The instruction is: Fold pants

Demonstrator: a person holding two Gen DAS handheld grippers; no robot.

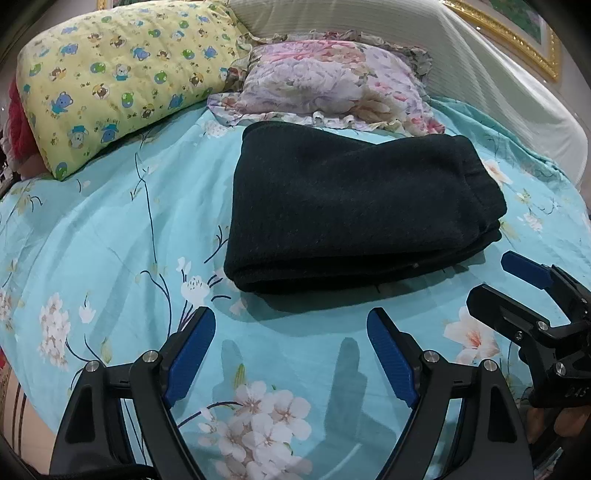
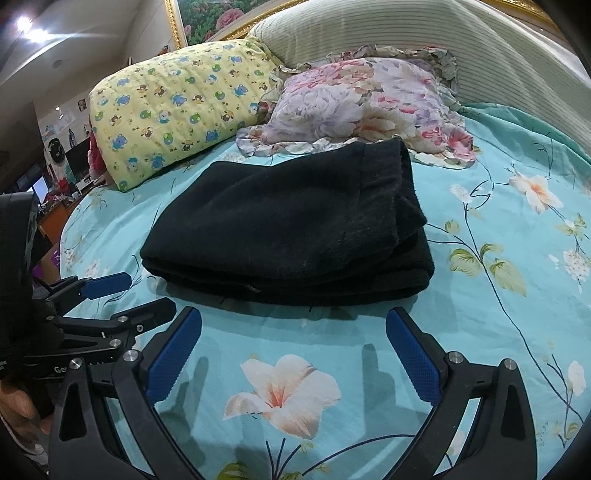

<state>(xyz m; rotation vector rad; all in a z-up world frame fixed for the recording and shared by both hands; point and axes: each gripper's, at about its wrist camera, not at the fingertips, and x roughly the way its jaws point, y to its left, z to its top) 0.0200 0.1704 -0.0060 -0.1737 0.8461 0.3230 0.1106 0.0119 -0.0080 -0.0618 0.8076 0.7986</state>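
Observation:
Black pants (image 1: 354, 206) lie folded into a thick rectangle on the turquoise floral bedspread (image 1: 110, 258); in the right wrist view the pants (image 2: 288, 229) show stacked layers along their right edge. My left gripper (image 1: 291, 321) hovers open just short of the bundle's near edge, nothing between its blue pads. My right gripper (image 2: 293, 317) is open as well, empty, a little before the pants. Each gripper shows in the other's view: the right gripper (image 1: 506, 280) at the right, the left gripper (image 2: 144, 293) at the left.
A yellow bear-print pillow (image 1: 122, 77) and a floral ruffled pillow (image 1: 332, 85) lie beyond the pants against a striped padded headboard (image 1: 424, 40). A gold-framed picture (image 2: 221, 14) hangs above. Cluttered room furniture (image 2: 51, 177) stands off the bed's left side.

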